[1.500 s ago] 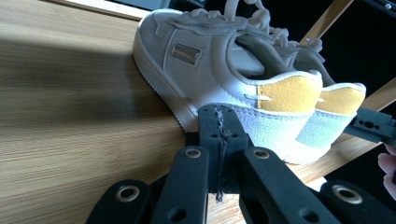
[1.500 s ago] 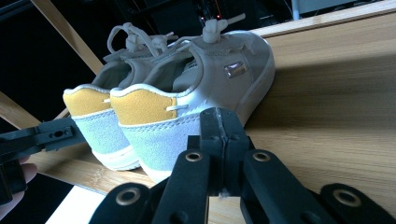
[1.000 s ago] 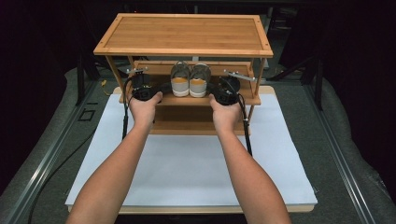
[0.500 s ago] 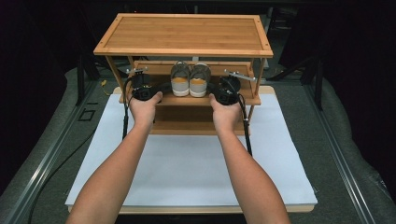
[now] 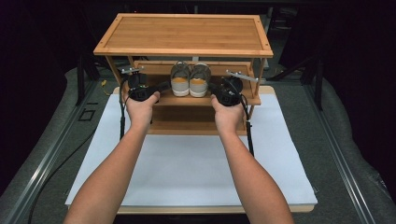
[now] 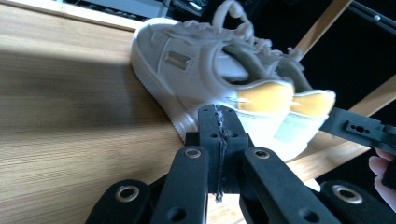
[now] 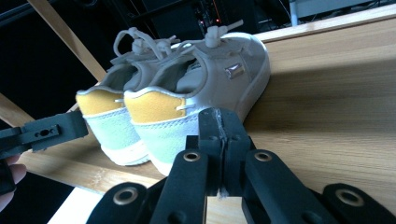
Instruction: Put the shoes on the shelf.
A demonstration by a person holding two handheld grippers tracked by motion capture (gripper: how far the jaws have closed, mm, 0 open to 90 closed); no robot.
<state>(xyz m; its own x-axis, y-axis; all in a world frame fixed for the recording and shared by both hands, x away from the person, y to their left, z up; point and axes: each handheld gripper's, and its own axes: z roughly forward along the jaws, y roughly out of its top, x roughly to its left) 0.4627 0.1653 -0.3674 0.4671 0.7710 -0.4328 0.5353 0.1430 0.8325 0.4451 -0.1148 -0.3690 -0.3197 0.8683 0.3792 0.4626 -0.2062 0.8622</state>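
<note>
Dark surroundings close in around our tabletop [image 5: 285, 140] with its white sheet, on which a bamboo shoe rack [image 5: 183, 33] stands; on its middle shelf [image 5: 164, 99] sits a pair of pale sneakers [image 5: 190, 80] with yellow heel tabs. Going from the left, our left tool [image 5: 164, 86] rests at the shelf's front edge just beside the left shoe, its jaws pressed together with nothing between them, as the left gripper view [image 6: 218, 122] makes plain. The shoes stand side by side, touching, heels toward us and toes toward the back, so their long axis runs away from us and across the line between our two hands. On the right, our right tool [image 5: 214, 88] mirrors the left one, jaws likewise pressed together and empty [image 7: 218, 122], just beside the right shoe. Each tool points inward at the pair from its own flank, about equally near, so we judge that neither hand has the advantage; each has its own shoe's outer side nearest.
</note>
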